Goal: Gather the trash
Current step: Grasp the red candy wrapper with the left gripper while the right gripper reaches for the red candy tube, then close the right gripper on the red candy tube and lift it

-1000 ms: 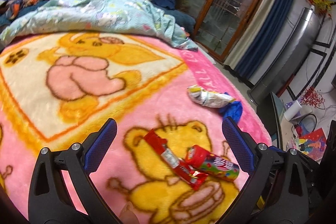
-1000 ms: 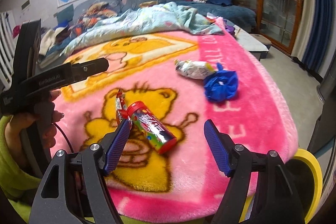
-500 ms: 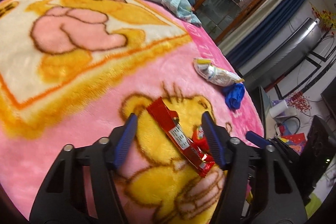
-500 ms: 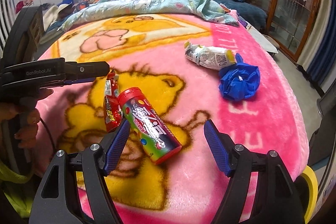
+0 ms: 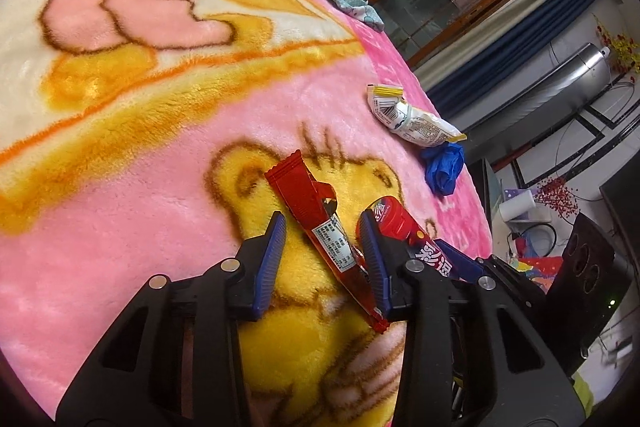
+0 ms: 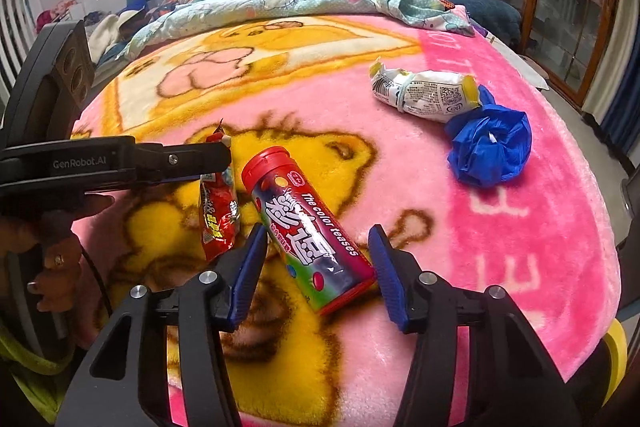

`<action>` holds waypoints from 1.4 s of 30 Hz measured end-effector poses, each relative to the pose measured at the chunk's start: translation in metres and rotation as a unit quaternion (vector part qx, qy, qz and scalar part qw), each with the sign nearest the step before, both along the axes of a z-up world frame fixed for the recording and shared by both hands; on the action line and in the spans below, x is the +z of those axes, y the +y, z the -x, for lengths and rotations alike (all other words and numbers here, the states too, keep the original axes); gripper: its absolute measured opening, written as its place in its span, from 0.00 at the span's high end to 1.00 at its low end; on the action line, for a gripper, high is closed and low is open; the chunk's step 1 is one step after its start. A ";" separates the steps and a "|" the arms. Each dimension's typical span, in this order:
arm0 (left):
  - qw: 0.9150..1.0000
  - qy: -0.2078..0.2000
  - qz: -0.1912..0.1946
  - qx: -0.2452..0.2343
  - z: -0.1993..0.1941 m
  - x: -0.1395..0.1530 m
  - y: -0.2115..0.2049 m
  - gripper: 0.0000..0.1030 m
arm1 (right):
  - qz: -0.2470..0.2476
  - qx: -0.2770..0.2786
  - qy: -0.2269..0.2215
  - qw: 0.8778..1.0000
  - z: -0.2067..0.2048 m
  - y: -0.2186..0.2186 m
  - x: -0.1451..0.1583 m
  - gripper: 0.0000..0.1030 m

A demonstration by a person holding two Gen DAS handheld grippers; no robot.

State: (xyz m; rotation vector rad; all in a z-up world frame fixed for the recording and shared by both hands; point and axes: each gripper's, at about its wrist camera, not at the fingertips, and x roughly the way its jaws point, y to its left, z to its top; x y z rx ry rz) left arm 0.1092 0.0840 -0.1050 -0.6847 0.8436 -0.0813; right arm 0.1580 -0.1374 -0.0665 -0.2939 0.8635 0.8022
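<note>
Though capped, candy tube [image 6: 308, 227] (contents hidden)

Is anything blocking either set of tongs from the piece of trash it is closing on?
Nothing visible. The left tongs, jaws just closing, straddle the red wrapper; the right tongs, also closing, straddle the candy tube. Wrapper and tube lie close beside each other, each inside its own jaws.
</note>
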 end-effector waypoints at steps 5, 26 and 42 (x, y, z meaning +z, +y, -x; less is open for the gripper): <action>1.000 0.003 0.000 -0.002 -0.002 -0.002 0.000 0.79 | -0.007 -0.010 0.003 1.000 0.000 -0.003 -0.002 0.52; 0.998 -0.043 -0.043 -0.027 0.006 0.023 -0.017 0.91 | -0.012 -0.036 -0.006 0.999 0.010 -0.025 0.004 0.67; 0.990 -0.103 -0.087 -0.041 0.021 0.062 -0.037 0.91 | -0.053 -0.075 -0.036 0.995 0.011 -0.050 0.042 0.68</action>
